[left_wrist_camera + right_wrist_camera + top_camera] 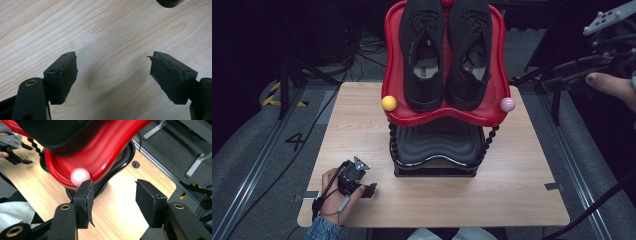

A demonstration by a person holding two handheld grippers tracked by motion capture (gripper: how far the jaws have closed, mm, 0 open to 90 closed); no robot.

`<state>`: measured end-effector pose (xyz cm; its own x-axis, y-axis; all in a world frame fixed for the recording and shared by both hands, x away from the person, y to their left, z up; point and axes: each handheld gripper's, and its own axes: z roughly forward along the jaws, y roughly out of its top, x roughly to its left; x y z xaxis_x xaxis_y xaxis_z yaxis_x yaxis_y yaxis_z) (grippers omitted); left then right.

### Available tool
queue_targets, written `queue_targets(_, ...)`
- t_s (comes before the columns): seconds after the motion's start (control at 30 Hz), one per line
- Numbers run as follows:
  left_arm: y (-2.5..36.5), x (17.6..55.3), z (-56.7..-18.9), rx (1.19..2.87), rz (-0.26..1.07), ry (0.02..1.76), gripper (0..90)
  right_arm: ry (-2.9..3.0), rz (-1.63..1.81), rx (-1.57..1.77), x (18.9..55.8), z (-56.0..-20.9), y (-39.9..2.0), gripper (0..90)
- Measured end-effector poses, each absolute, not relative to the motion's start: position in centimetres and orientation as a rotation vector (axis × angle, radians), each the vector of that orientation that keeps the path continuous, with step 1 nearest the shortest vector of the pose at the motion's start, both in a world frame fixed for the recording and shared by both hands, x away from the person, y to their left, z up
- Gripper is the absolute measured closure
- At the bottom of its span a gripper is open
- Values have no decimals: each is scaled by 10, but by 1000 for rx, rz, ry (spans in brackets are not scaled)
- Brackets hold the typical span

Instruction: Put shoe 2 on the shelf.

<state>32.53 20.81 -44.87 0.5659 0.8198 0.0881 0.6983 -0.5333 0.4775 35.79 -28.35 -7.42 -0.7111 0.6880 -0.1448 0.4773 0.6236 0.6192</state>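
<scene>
Red tray [494,75] w/ black shoes [446,50]: right tongs [113,195] open, nearer, by its pink ball [80,176]. Left tongs [113,75] open, on worktop [522,170] front-left of tray.

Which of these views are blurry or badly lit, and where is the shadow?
High view: sharp on the wooden table, with very dark surroundings that swallow detail in the black shoes. Left gripper view: crisp wood grain, with a soft grey shadow between the left gripper jaws. Right gripper view: the red tray and pink ball are smeared, probably by motion, while the right gripper is sharper.
</scene>
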Motion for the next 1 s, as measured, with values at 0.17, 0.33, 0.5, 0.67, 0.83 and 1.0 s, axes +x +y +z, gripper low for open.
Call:
queue_targets(0.17, 208, 326, -450, 2406, 418, 1251, 224, 2492, 783, 981, 361, -99, -301, 471)
queue_targets(0.33, 209, 327, -450, 2413, 425, 1236, 224, 2492, 787, 1025, 363, -119, -316, 465)
queue_targets(0.5, 209, 327, -451, 2411, 424, 1250, 224, 2488, 801, 1062, 365, -140, -324, 445)
queue_targets(0.67, 211, 325, -451, 2407, 427, 1264, 224, 2512, 811, 1090, 366, -166, -329, 444)
queue_targets(0.83, 214, 326, -451, 2411, 443, 1253, 224, 2533, 807, 1133, 370, -200, -338, 438)
queue_targets(1.0, 214, 326, -452, 2410, 461, 1257, 224, 2549, 793, 1153, 368, -232, -341, 434)
